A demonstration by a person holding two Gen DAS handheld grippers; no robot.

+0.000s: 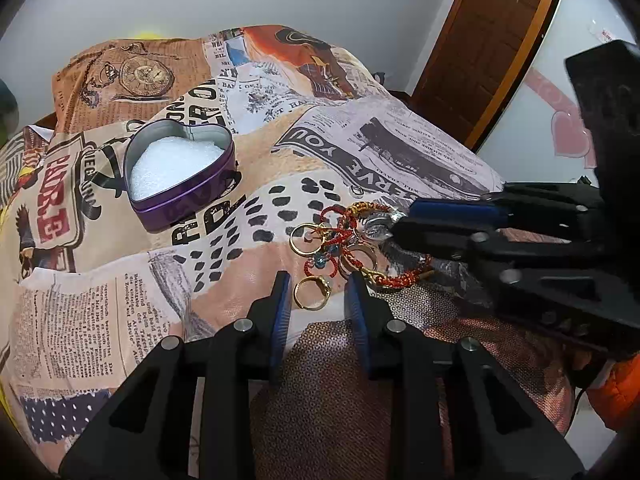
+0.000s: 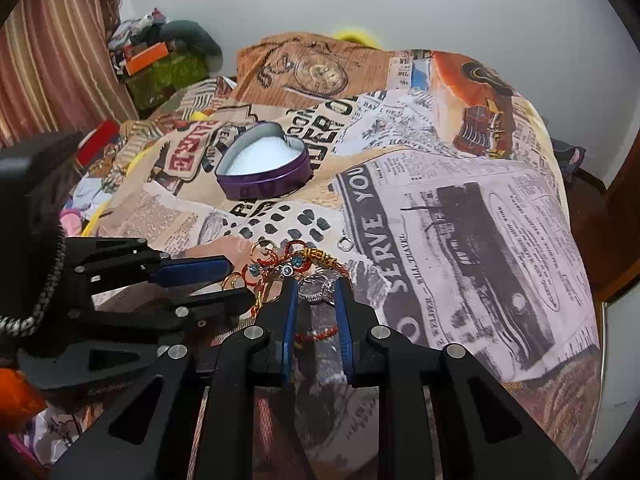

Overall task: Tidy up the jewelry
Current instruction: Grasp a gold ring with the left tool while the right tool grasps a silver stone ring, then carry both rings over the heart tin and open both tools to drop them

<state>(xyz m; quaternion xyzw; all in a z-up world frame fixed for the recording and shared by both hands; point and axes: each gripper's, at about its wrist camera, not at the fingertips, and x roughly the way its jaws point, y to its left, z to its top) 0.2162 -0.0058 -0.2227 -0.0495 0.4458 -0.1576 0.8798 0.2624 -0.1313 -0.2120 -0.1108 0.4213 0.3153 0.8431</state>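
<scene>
Right gripper (image 2: 316, 286), jaws spread around the silver pendant (image 2: 316, 289), should close gently before lifting toward the heart tin (image 2: 264, 168) at eleven o'clock; left gripper (image 1: 318, 288) brackets a gold ring (image 1: 312, 293), unclosed.

A purple heart-shaped tin (image 1: 180, 176) with white filling sits open at centre left on the newspaper-print bedspread (image 1: 100, 320). Low in the frame, the left gripper (image 1: 318, 280) stands open around a gold ring (image 1: 312, 293). From the right, the right gripper (image 1: 400, 220) reaches a tangle of red cord and gold rings (image 1: 344, 240).
</scene>
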